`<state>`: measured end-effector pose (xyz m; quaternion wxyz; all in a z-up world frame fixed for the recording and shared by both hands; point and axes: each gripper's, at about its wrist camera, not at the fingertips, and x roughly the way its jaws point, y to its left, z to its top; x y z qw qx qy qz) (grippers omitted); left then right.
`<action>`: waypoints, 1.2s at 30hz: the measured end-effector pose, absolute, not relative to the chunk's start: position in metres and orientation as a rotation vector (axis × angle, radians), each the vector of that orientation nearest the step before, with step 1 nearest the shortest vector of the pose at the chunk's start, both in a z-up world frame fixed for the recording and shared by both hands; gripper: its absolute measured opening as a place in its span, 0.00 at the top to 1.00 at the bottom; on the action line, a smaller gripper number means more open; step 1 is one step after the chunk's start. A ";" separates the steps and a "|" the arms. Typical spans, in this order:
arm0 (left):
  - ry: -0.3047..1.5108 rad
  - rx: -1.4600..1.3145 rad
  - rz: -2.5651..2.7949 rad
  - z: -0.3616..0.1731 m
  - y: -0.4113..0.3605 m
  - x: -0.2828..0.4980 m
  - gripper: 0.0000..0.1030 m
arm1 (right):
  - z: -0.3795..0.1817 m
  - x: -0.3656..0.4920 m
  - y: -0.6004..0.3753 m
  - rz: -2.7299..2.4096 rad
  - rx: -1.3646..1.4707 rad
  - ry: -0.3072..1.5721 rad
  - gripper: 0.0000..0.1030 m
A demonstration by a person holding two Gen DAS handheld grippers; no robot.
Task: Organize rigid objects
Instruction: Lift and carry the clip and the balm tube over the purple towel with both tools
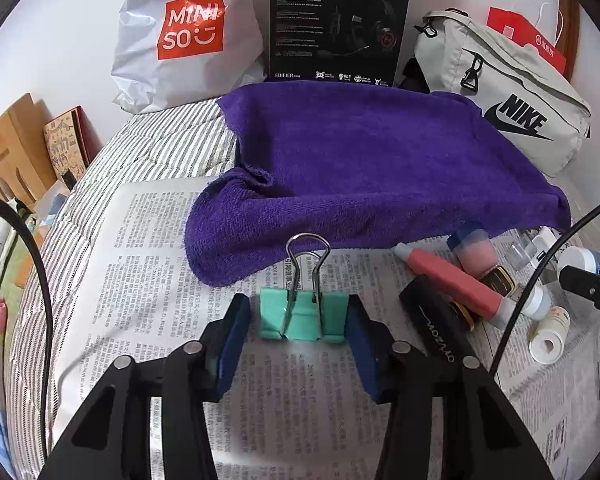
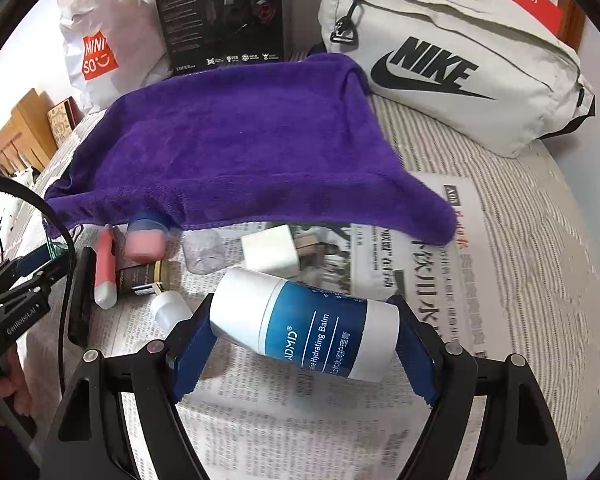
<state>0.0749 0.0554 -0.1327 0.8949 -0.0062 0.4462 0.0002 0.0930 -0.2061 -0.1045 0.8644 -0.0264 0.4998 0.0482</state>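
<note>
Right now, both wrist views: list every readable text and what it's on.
"MINI SO" – white plastic bag
"HECATE", "EDIFIER" – black headphone box; its fine print is too small to read
"NIKE" – grey waist bag
"ADMD", "Hydrating Balm" – blue-and-white bottle
"GenRobot.AI" – left gripper
Newspaper: body print too blurred to read
Black case: script logo unclear

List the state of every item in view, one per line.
left gripper: jaws closed on the binder clip
binder clip: green, held, wire handles pointing away
right gripper: jaws closed on the balm tube
balm tube: held sideways, capped
purple towel: spread out, front edge draped over some items
pink tube: lying flat, capped
Nike bag: lying on its side
newspaper: spread flat
</note>
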 end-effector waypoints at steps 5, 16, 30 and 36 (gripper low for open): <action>0.936 -0.043 -0.022 -0.131 0.061 0.073 0.60 | -0.099 0.093 -0.210 0.115 -0.059 1.030 0.21; 0.945 -0.075 -0.043 -0.122 0.071 0.070 0.60 | -0.097 0.089 -0.208 0.167 -0.072 1.016 0.21; 0.988 -0.089 -0.033 -0.129 0.081 0.067 0.60 | -0.092 0.086 -0.200 0.211 -0.098 1.002 0.21; 0.981 -0.025 -0.019 -0.131 0.072 0.075 0.60 | -0.096 0.086 -0.201 0.206 -0.096 1.016 0.21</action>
